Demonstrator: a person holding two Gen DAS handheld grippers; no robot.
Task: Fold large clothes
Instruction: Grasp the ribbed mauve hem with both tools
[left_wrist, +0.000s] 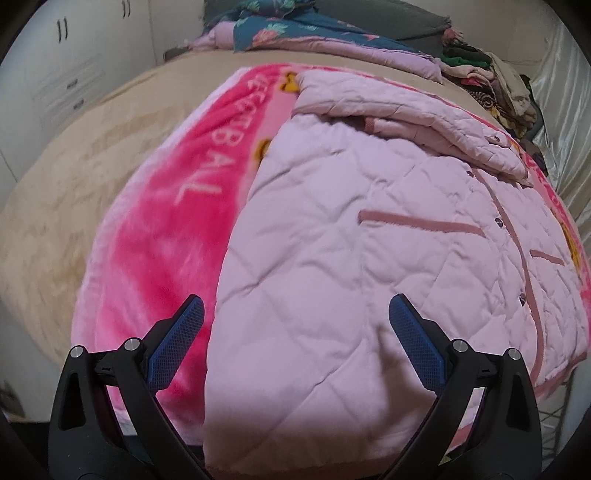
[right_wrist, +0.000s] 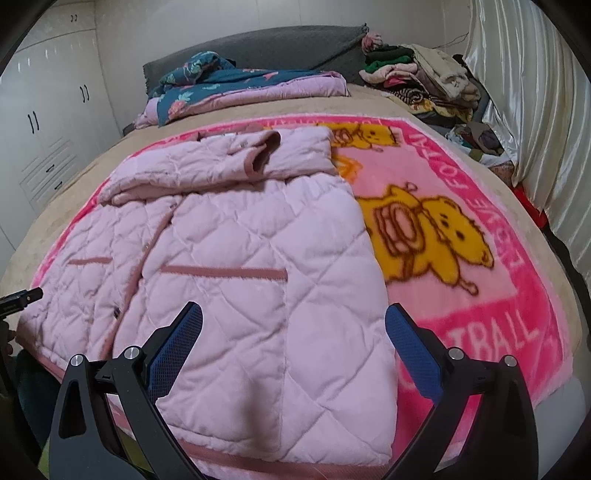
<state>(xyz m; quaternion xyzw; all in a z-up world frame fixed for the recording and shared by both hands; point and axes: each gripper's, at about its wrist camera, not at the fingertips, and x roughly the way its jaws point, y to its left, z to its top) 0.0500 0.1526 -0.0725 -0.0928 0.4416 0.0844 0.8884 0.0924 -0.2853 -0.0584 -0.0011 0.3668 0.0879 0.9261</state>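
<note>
A pale pink quilted jacket (left_wrist: 332, 240) lies flat, front up, on a bright pink cartoon blanket (left_wrist: 159, 236) spread over the bed. Its sleeves are folded across the chest near the collar. My left gripper (left_wrist: 295, 314) is open and empty, hovering above the jacket's lower left hem. The jacket also shows in the right wrist view (right_wrist: 240, 258), on the blanket (right_wrist: 461, 295). My right gripper (right_wrist: 293, 315) is open and empty, above the jacket's lower right hem. The tip of the left gripper shows at the left edge of the right wrist view (right_wrist: 18, 301).
A beige bedsheet (left_wrist: 55, 221) covers the bed. A folded teal floral and lilac quilt (right_wrist: 236, 88) lies by the grey headboard (right_wrist: 266, 48). A pile of mixed clothes (right_wrist: 421, 77) sits at the far right corner. White wardrobes (right_wrist: 48, 110) stand left, a curtain (right_wrist: 535, 129) right.
</note>
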